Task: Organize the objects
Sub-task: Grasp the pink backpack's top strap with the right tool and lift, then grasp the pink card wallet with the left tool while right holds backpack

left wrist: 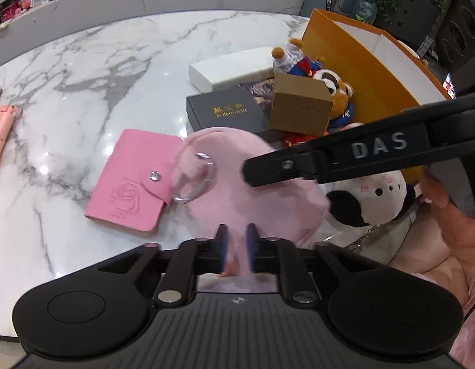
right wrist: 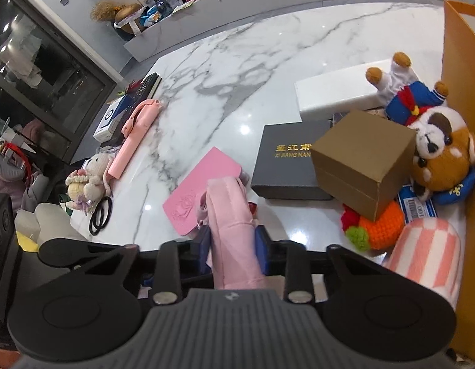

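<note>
A pink fabric pouch (left wrist: 237,178) with a clear ring at its top (left wrist: 192,181) hangs between both grippers above the marble table (left wrist: 83,77). My left gripper (left wrist: 235,246) is shut on its near edge. My right gripper (right wrist: 232,240) is shut on the same pouch (right wrist: 234,224), seen edge-on in the right wrist view; its finger crosses the left wrist view (left wrist: 345,160). A pink card wallet (left wrist: 132,181) lies flat on the table just left of the pouch; it also shows in the right wrist view (right wrist: 200,190).
A dark gift box (right wrist: 286,160), a brown cardboard box (right wrist: 363,163), a white box (right wrist: 335,95), a bear plush (right wrist: 437,150), a crochet orange (right wrist: 381,224) and a striped roll (right wrist: 428,252) crowd beside an orange bag (right wrist: 461,92). A pink stick (right wrist: 136,135) and bunny (right wrist: 86,178) lie left.
</note>
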### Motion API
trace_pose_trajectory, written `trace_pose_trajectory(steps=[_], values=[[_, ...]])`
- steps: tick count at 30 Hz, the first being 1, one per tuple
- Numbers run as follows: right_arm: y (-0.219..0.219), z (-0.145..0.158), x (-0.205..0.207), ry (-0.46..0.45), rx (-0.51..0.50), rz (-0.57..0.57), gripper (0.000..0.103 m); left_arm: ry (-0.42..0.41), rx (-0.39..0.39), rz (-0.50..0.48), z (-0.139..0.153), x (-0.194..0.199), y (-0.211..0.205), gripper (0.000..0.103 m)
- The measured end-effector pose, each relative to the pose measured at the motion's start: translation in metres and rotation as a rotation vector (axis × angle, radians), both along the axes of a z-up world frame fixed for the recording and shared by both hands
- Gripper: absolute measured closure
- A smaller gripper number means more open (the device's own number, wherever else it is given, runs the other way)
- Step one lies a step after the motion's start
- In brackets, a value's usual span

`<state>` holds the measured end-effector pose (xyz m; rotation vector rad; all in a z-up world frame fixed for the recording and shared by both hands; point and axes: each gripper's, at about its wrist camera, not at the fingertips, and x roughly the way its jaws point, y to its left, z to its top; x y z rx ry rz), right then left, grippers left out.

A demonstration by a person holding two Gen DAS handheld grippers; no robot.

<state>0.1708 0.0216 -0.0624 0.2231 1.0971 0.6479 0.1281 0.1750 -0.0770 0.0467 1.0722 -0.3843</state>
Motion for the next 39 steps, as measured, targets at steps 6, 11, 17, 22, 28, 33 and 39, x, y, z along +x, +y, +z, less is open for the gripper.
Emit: trace_pose_trajectory(steps=[6,11,17,22,28,33,39], values=[[-0.003,0.029,-0.013,-0.166,-0.133,-0.021,0.076,-0.085,0.126,0.01,0.014,0.01,0.006,0.049],[0.01,0.039,-0.02,-0.288,-0.308,0.04,0.076,-0.133,0.33,-0.112,0.0,0.026,-0.011,0.03],[0.013,0.023,-0.015,-0.253,-0.311,0.058,0.074,-0.142,0.42,-0.203,-0.029,0.044,-0.022,0.024],[0.003,0.018,-0.009,-0.199,-0.256,0.037,0.073,-0.132,0.416,-0.175,-0.036,0.054,-0.018,0.022],[-0.001,0.018,-0.006,-0.165,-0.217,0.02,0.073,-0.137,0.435,-0.16,-0.032,0.056,-0.02,0.056],[-0.004,0.019,-0.008,-0.16,-0.212,0.017,0.073,-0.135,0.374,-0.12,-0.021,0.055,-0.015,0.066],[-0.013,0.023,-0.011,-0.154,-0.198,-0.006,0.073,-0.079,0.169,-0.023,0.001,0.045,-0.001,0.066]])
